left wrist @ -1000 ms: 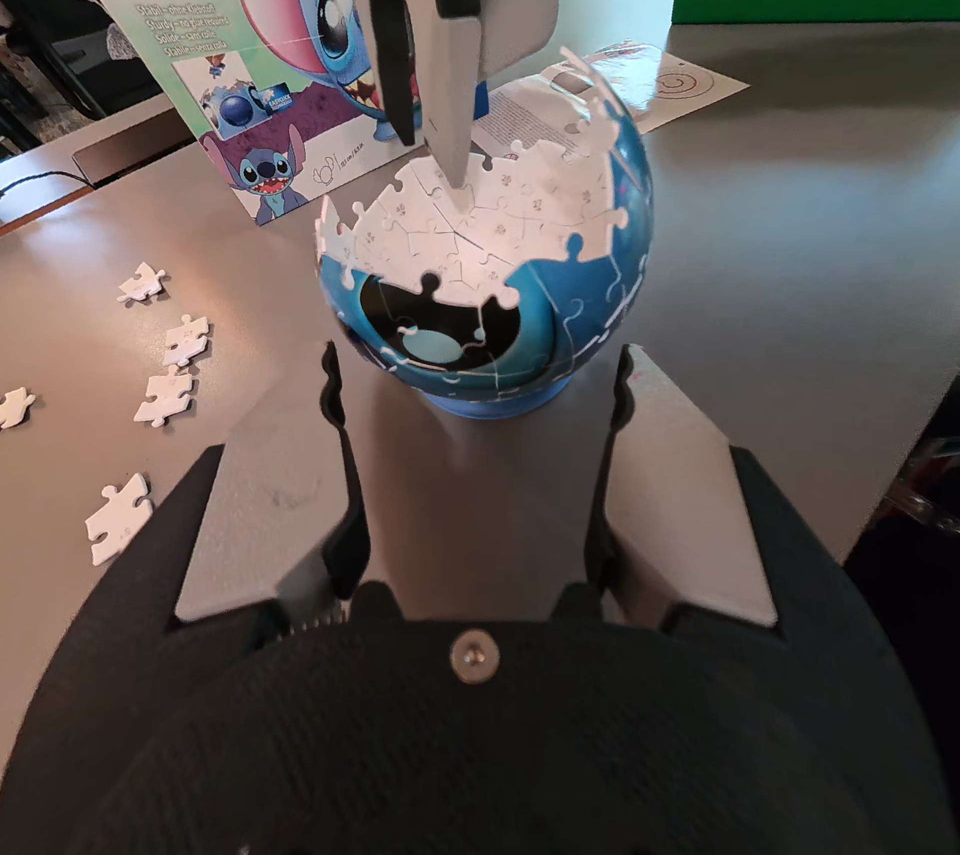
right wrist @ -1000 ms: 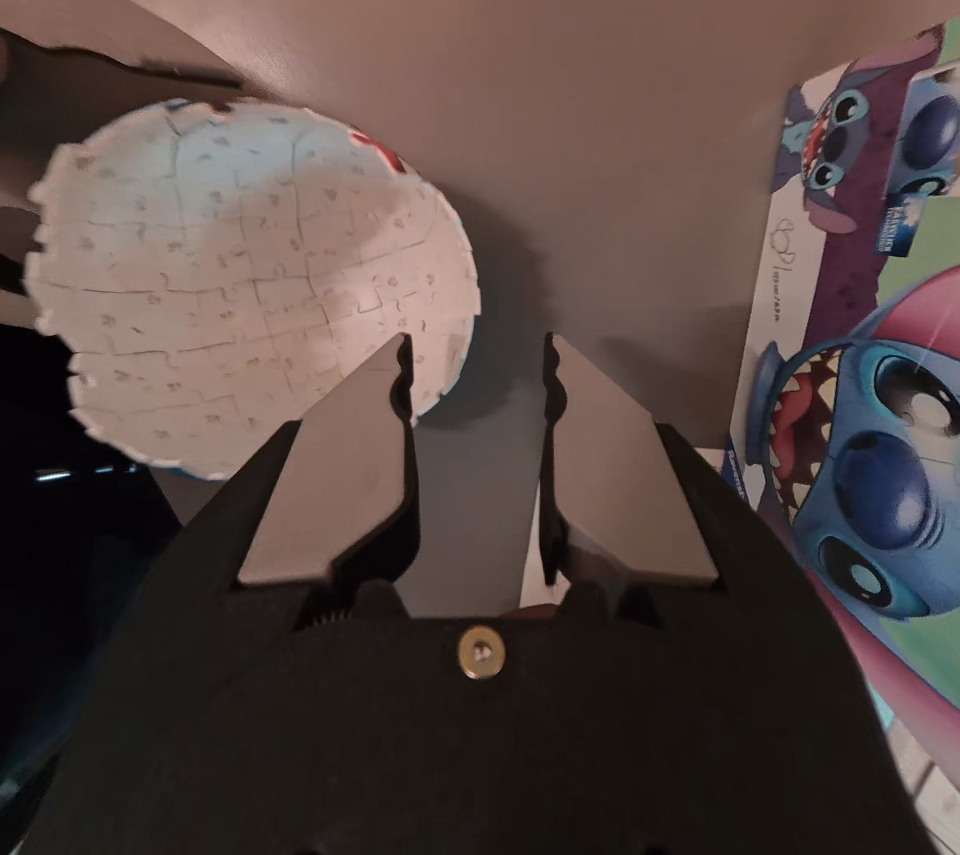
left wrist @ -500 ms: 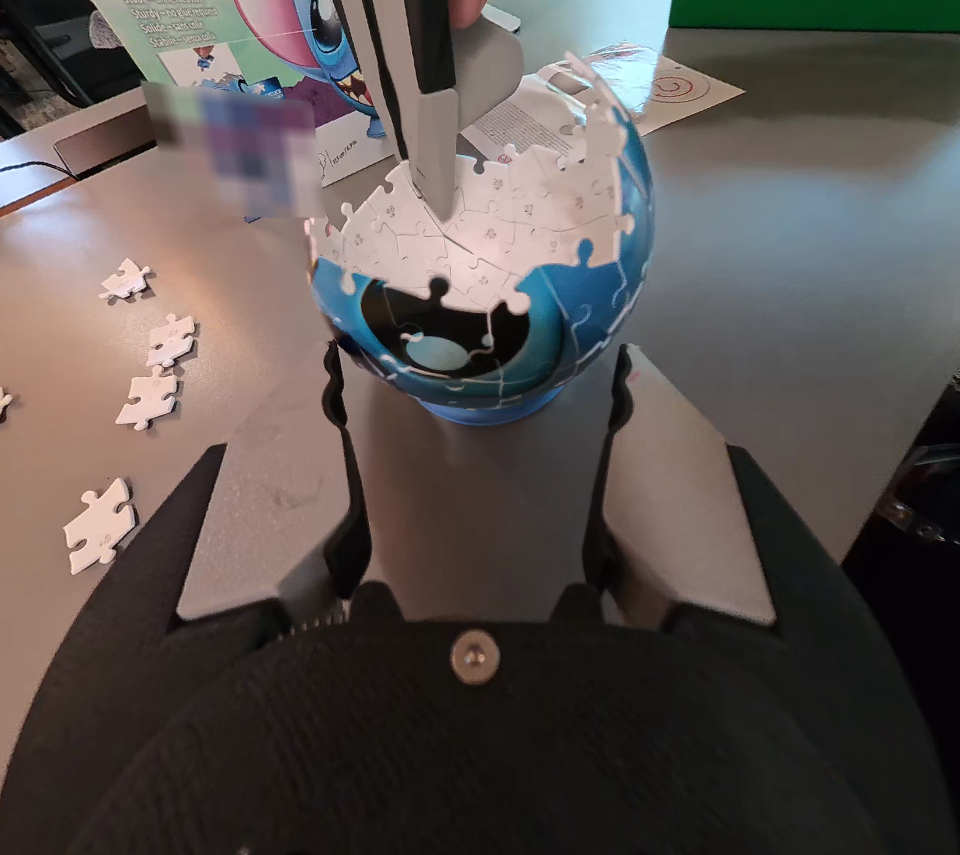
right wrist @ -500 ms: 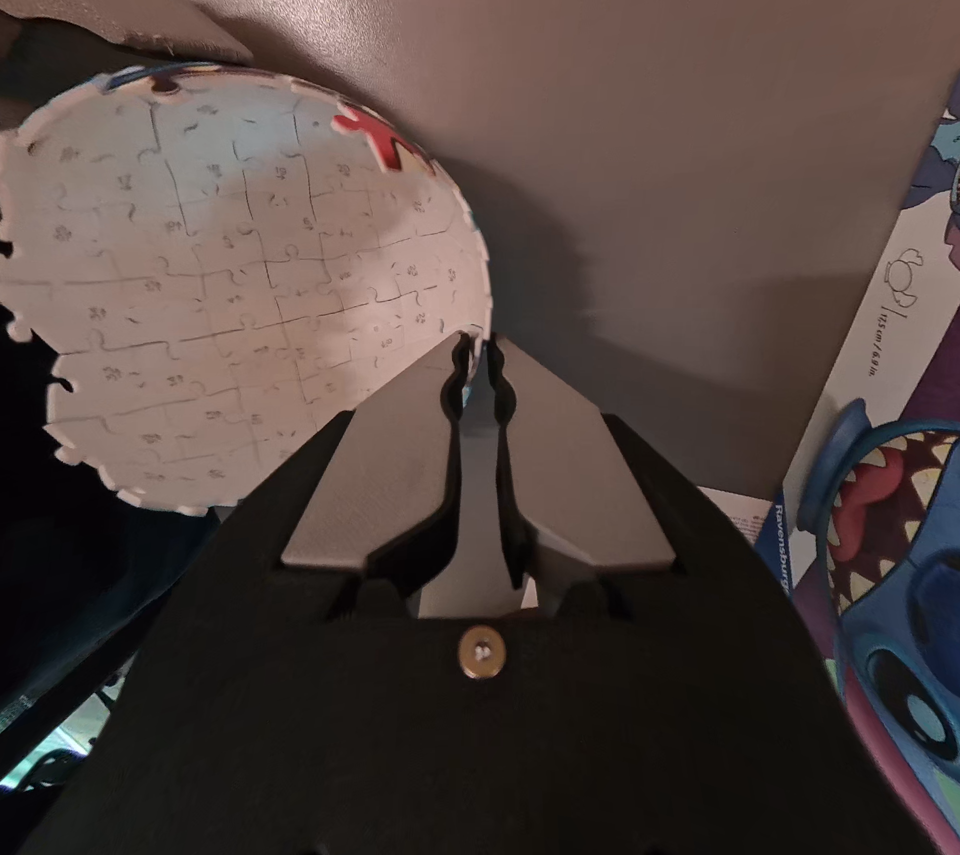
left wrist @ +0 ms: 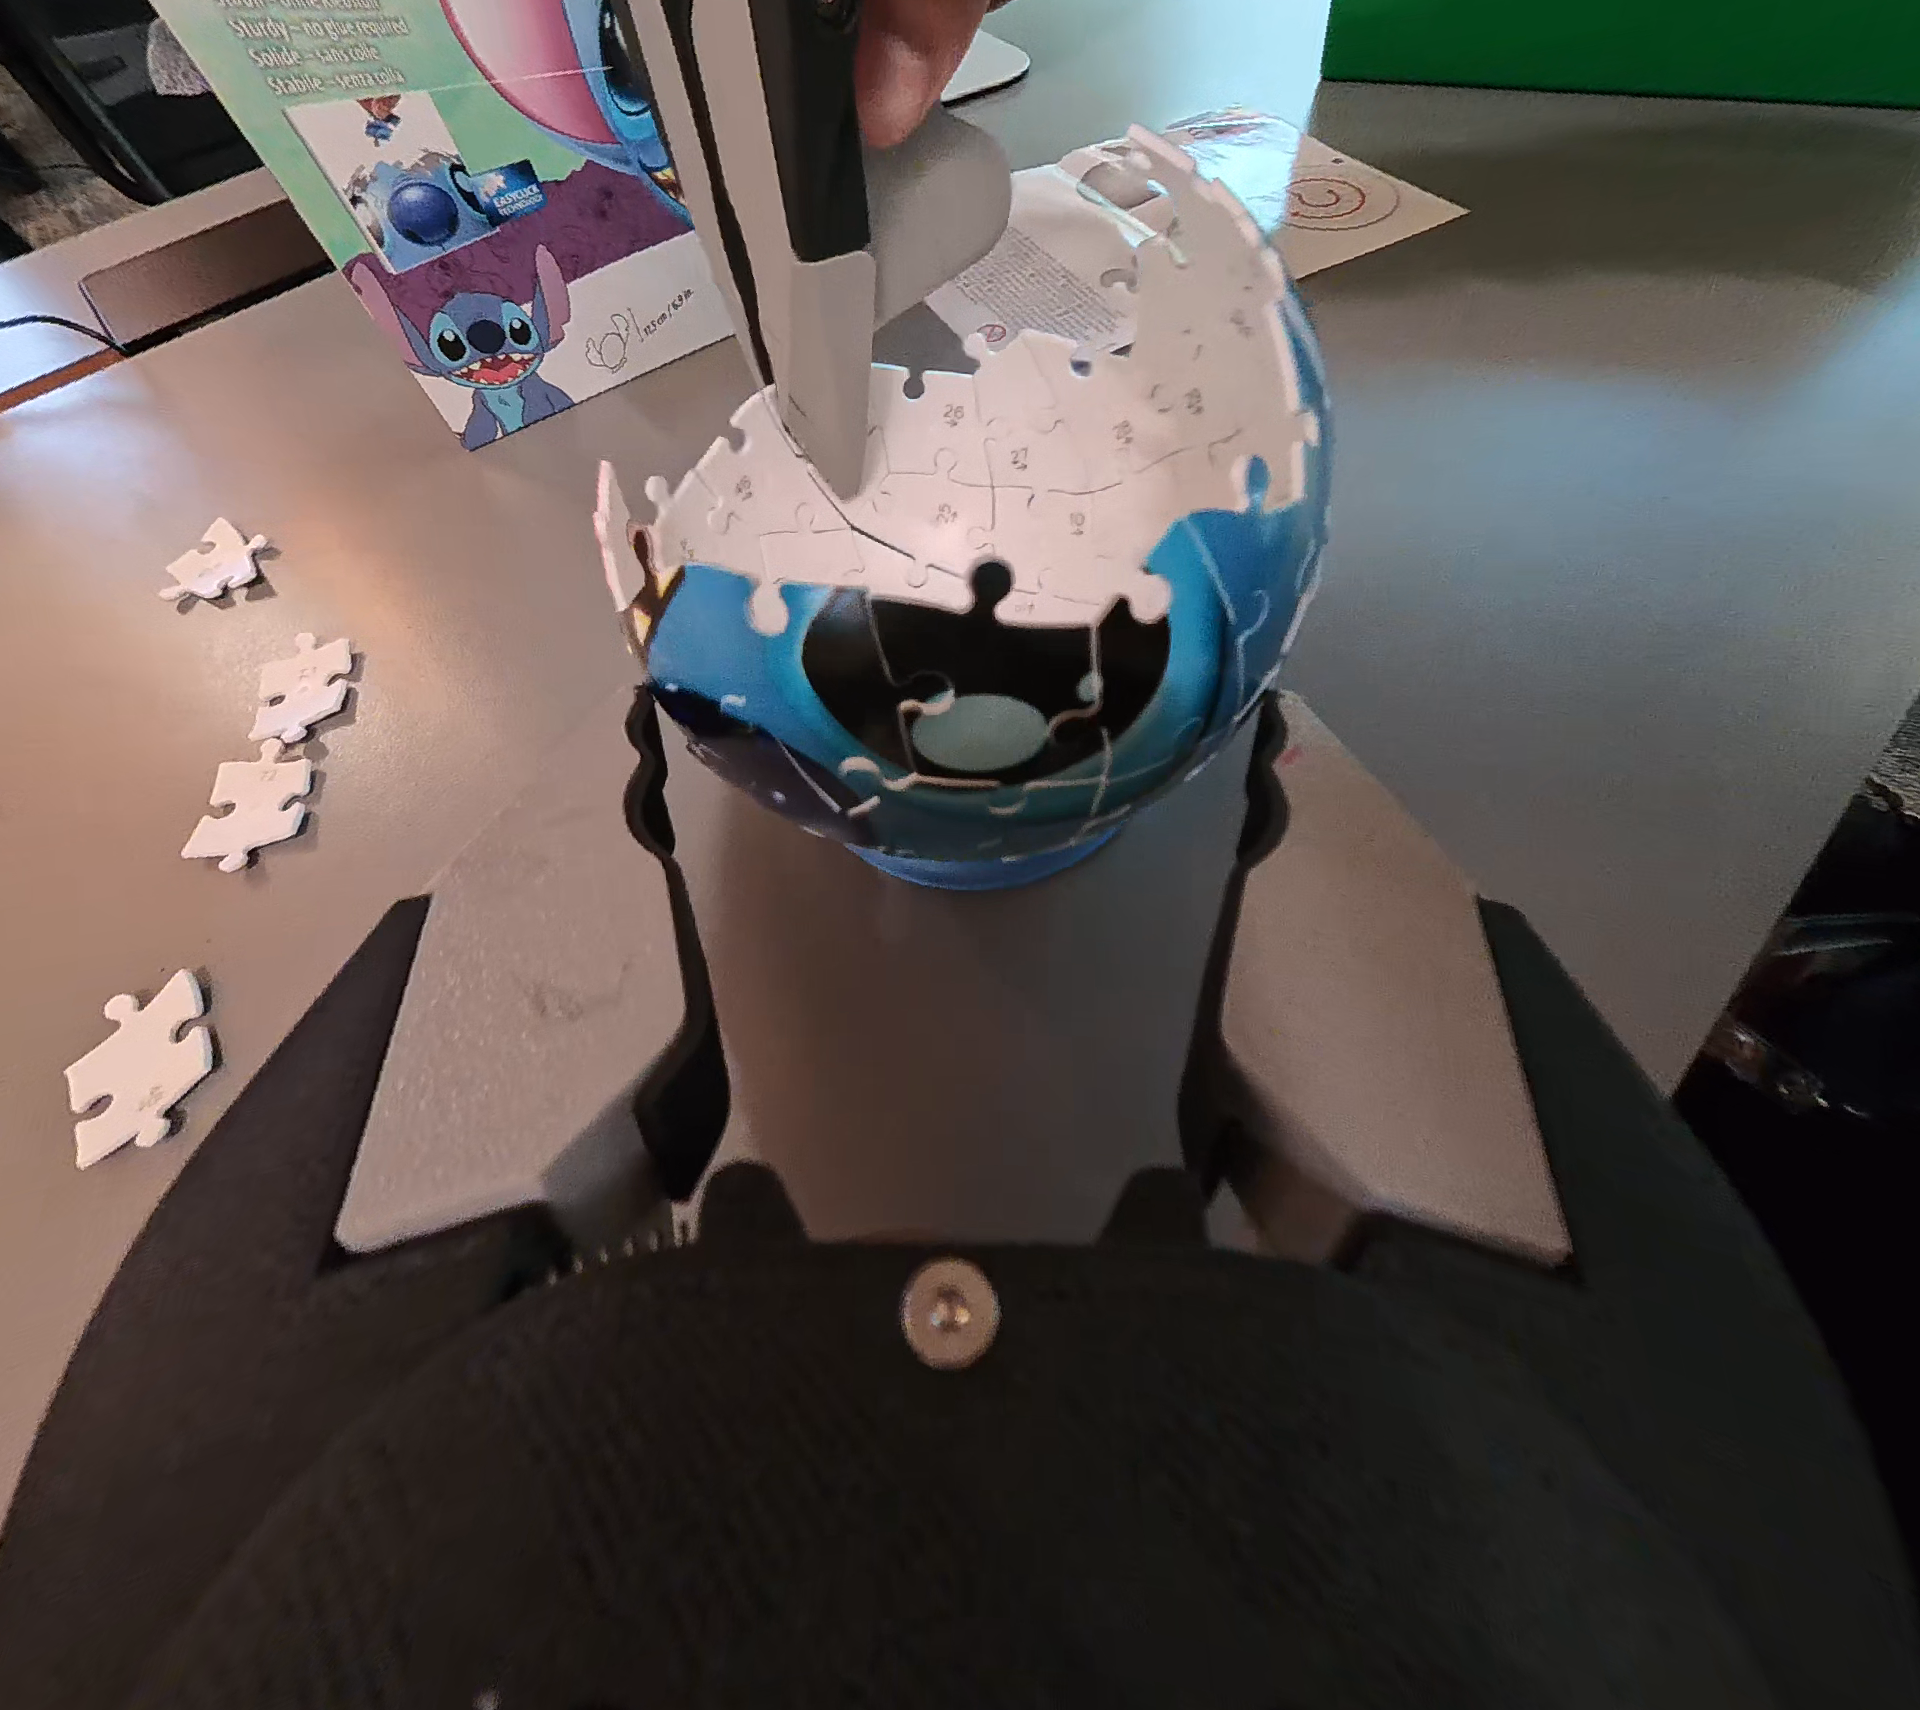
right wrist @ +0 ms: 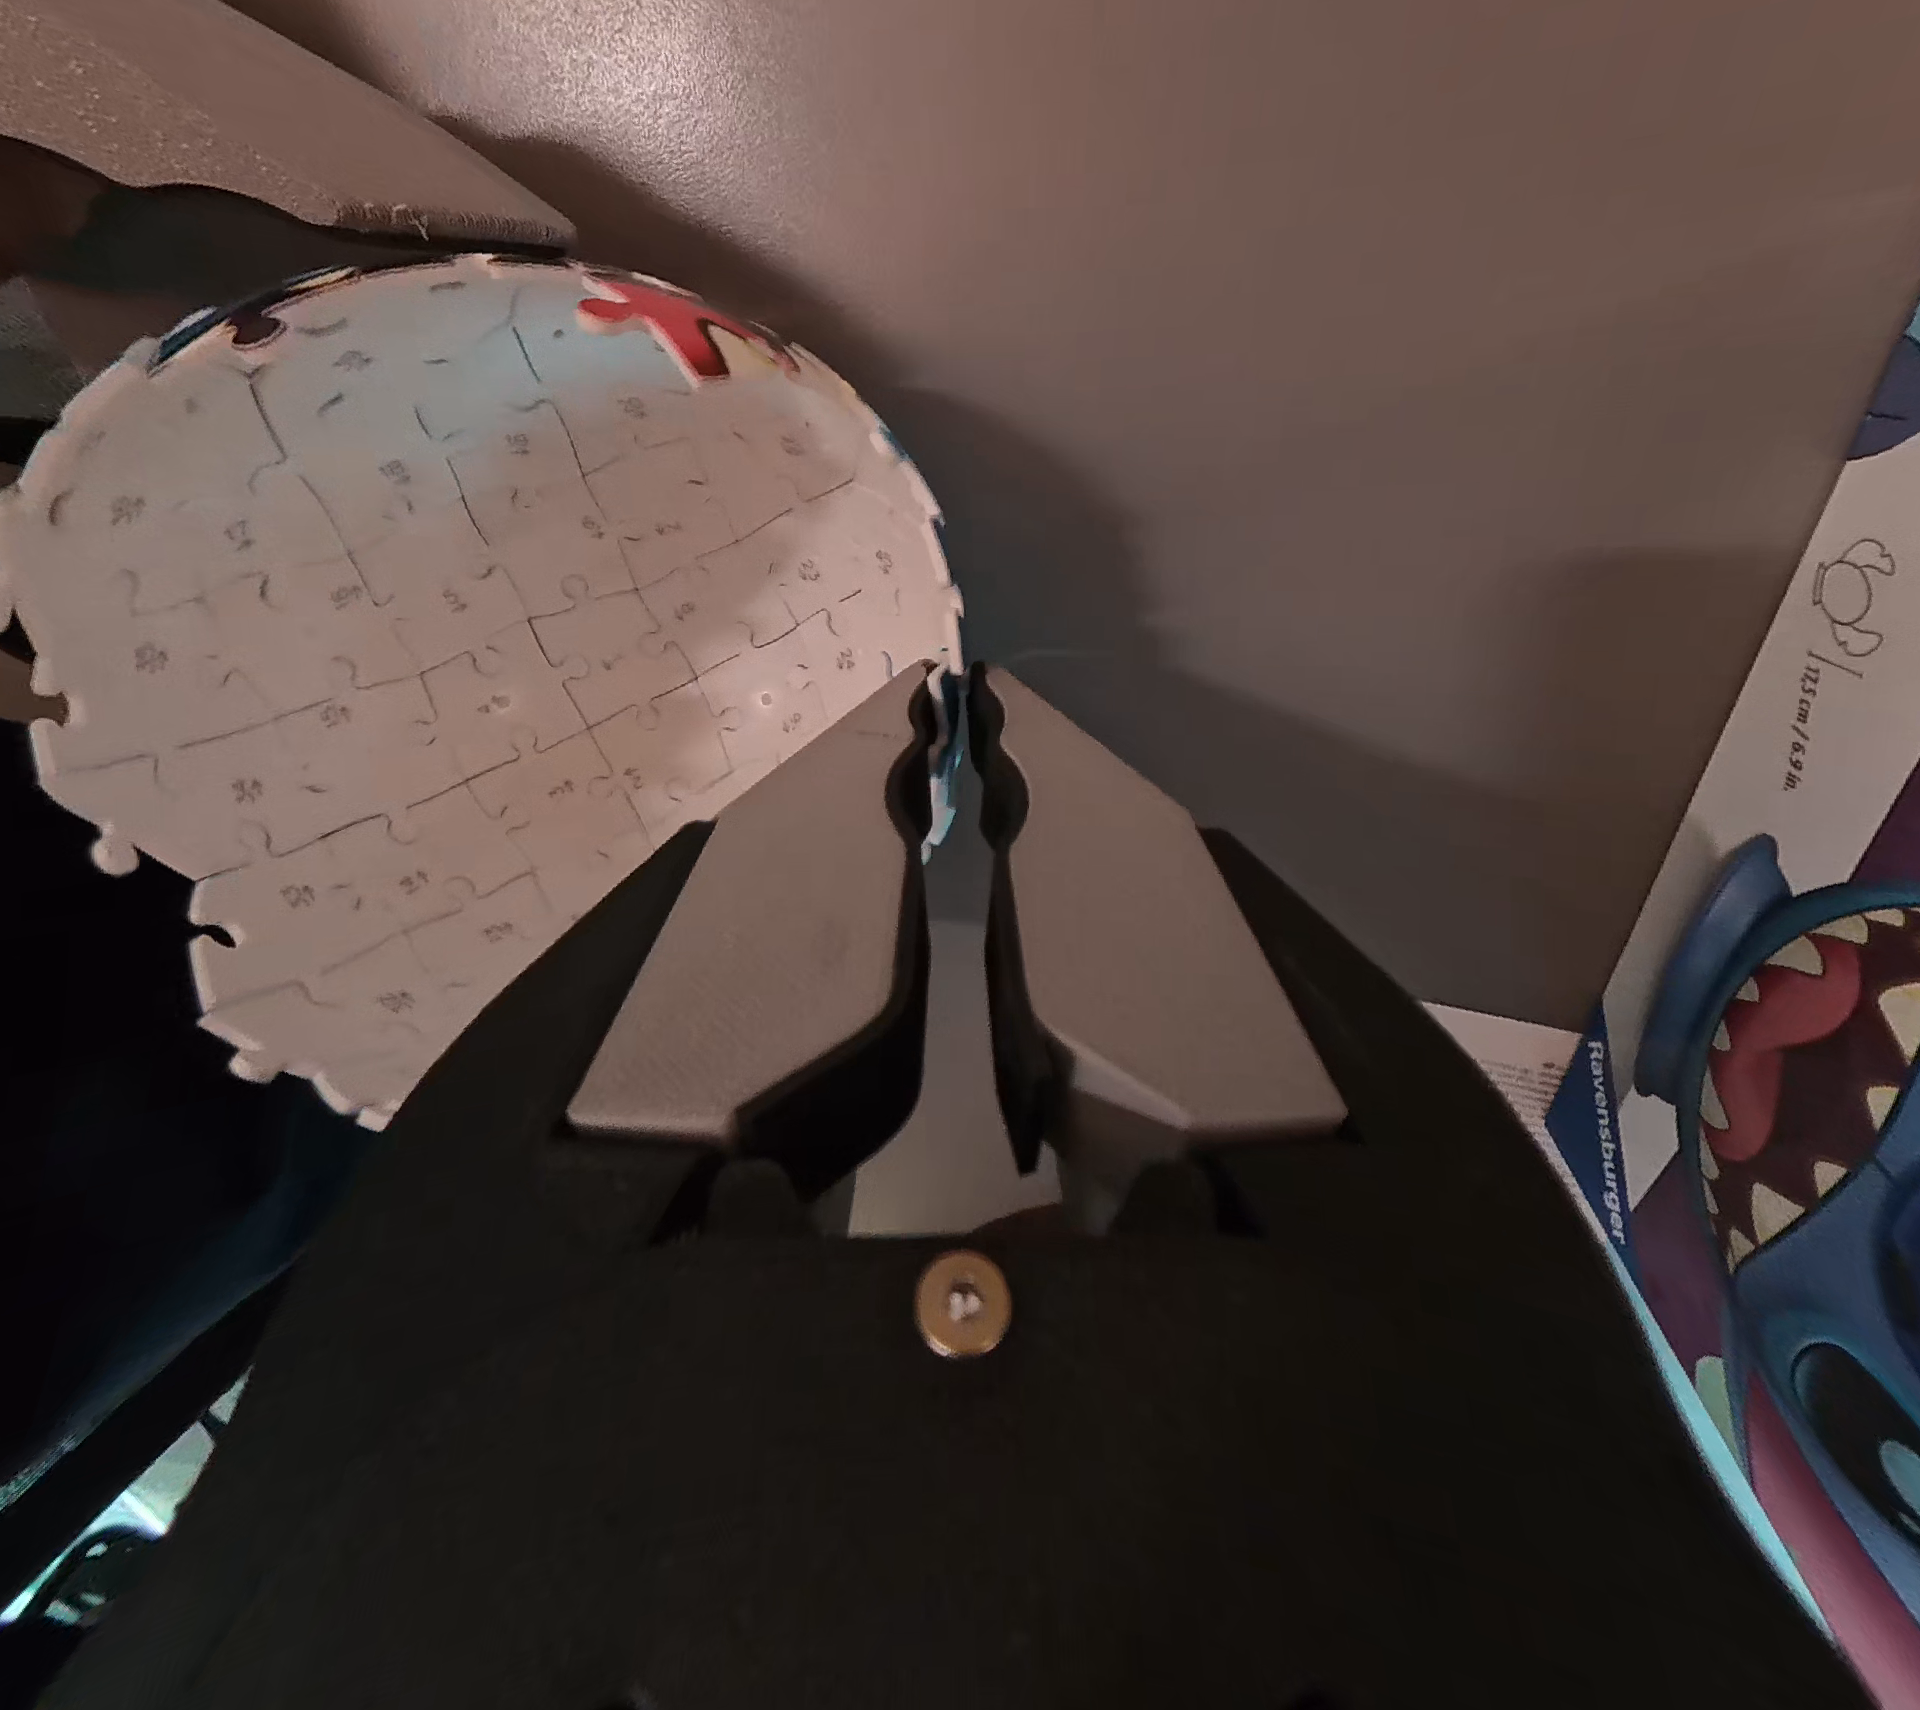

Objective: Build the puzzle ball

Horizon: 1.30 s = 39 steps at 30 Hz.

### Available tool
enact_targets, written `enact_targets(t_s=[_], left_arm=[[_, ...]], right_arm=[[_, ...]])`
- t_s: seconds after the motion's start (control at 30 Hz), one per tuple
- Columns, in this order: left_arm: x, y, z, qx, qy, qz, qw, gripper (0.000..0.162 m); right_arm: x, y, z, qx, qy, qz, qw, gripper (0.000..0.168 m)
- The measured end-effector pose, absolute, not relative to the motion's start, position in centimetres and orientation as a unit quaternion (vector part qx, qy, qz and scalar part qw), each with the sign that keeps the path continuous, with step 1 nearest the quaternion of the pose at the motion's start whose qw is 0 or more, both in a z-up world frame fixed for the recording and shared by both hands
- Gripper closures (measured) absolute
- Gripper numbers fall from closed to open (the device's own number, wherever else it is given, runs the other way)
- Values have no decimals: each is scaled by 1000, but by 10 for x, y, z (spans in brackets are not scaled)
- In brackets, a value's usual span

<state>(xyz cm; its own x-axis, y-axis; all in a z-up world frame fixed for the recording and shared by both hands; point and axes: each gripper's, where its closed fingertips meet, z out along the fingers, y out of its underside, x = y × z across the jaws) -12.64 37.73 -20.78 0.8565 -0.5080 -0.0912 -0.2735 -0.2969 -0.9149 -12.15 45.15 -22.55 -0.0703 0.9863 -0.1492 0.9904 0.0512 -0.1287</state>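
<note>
The half-built puzzle ball (left wrist: 1226,600) is blue outside and white inside, and stands on a blue ring on the grey table. Its top is open with a jagged rim. My left gripper (left wrist: 954,725) is open, with its fingers on either side of the ball's lower front and not gripping it. My right gripper (right wrist: 951,694) comes down from above and is shut on the ball's wall at the far-left rim. One finger is inside the white bowl (right wrist: 468,621) and one outside. It also shows in the left wrist view (left wrist: 821,455), held by a hand.
Several loose white pieces (left wrist: 255,803) lie face down on the table to the left. The puzzle box (left wrist: 416,102) stands behind the ball and also shows in the right wrist view (right wrist: 1818,725). A paper sheet (left wrist: 1039,289) lies behind. The table edge (left wrist: 1714,933) is close on the right. The left gripper's tips are roughly 9 cm from the right gripper's.
My right gripper has closed from open onto the ball's rim. My left gripper has moved in closer, so its fingers now flank the ball's base.
</note>
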Motion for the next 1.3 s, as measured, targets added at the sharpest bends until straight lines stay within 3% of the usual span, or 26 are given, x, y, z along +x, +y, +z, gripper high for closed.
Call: enact_targets(t_s=[0.17,0.2,0.23,0.27,0.33,0.87,1.0,1.13,1.3], left_arm=[[-127,376,-205,-794,242,-97,549,54],[-127,376,-205,-793,241,-97,551,54],[-127,376,-205,-793,240,-98,551,54],[-127,376,-204,-793,239,-100,552,54],[-127,375,-203,-791,237,-103,554,55],[-145,354,-189,-782,249,-118,559,56],[-180,343,-153,-770,223,-153,578,63],[-213,357,-121,-762,194,-154,599,79],[-229,392,-121,-772,179,-127,597,86]], right_arm=[[-128,453,-225,684,722,-101,-16,166],[-129,455,-224,685,721,-98,-25,157],[-131,457,-222,687,720,-97,-35,128],[-133,459,-218,687,719,-100,-44,119],[-135,460,-206,682,720,-111,-61,126],[-92,487,-147,671,664,-141,-297,120],[-77,490,-144,663,629,-193,-358,119],[-65,492,-164,678,598,-245,-350,115],[-44,497,-183,678,575,-272,-368,111]])
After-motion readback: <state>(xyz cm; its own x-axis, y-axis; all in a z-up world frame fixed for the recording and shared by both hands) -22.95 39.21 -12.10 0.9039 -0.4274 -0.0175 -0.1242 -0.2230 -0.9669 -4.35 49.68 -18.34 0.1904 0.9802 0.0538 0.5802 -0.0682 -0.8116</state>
